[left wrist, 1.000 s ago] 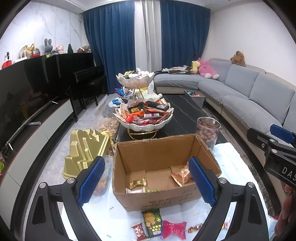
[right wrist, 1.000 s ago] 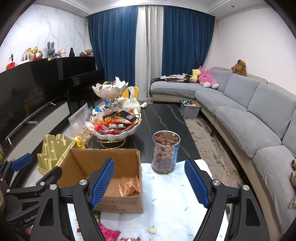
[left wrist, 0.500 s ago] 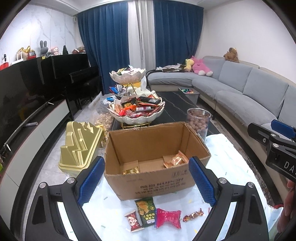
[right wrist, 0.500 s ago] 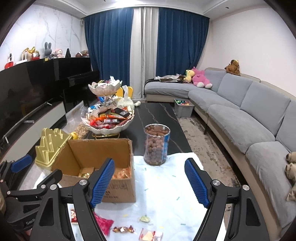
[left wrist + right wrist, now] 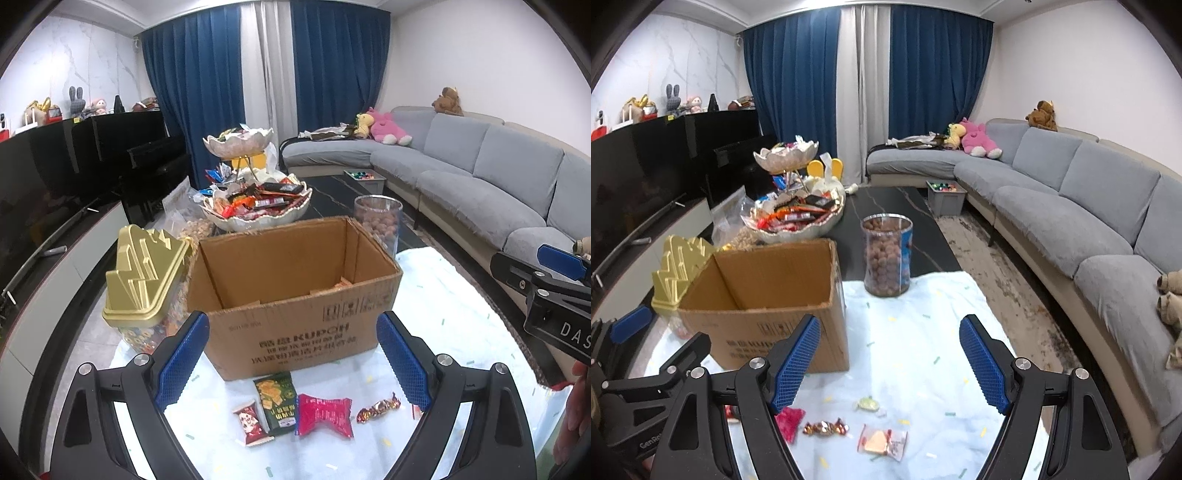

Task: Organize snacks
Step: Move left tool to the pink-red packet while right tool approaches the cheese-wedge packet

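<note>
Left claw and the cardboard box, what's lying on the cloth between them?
In the left wrist view, four wrapped snacks: a small red packet, a green packet, a pink packet and a twisted candy.

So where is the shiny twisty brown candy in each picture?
Left wrist view: the twisted brown candy lies low and right of centre, just right of the pink packet.
Right wrist view: the same candy lies low and left of centre, beside that pink packet.
Shared landmark: the cardboard box behind it.
</note>
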`<state>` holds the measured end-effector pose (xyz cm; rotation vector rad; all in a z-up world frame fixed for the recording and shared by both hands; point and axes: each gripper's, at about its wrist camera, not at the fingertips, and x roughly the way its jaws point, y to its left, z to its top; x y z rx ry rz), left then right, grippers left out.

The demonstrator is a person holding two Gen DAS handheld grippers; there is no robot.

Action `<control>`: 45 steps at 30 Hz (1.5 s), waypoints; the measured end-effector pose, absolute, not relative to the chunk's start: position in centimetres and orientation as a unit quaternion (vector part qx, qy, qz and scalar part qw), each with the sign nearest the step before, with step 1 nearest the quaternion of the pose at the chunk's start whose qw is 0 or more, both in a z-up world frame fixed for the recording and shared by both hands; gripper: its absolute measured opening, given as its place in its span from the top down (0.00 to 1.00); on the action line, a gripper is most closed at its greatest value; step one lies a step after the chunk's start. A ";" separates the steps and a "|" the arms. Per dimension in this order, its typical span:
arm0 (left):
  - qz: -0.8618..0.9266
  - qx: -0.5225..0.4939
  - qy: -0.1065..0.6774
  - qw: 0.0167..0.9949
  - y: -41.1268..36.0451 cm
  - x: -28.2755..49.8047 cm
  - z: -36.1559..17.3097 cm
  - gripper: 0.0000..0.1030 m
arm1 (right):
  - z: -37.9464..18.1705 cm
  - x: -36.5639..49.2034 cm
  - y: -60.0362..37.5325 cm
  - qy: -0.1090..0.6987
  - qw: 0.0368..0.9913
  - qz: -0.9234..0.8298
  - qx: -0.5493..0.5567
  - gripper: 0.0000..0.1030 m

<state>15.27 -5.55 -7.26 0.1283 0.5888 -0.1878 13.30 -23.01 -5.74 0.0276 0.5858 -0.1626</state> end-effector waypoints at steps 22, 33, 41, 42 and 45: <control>-0.124 0.092 0.317 0.936 -7.0 14.0 -15.8 0.10 | -14.2 11.8 -24.2 0.331 0.938 -0.099 0.026 0.24; -0.125 0.100 0.347 0.924 -7.2 14.5 -20.1 0.12 | -18.0 12.4 -24.2 0.362 0.927 -0.097 0.029 0.24; -0.126 0.115 0.355 0.919 -7.5 15.1 -21.9 0.16 | -20.1 13.0 -23.8 0.381 0.920 -0.086 0.032 0.24; -0.125 0.116 0.356 0.919 -7.5 15.2 -22.0 0.16 | -20.4 13.1 -23.8 0.383 0.919 -0.086 0.032 0.24; -0.126 0.113 0.359 0.918 -7.5 15.6 -22.5 0.17 | -21.2 13.3 -23.7 0.393 0.915 -0.085 0.034 0.24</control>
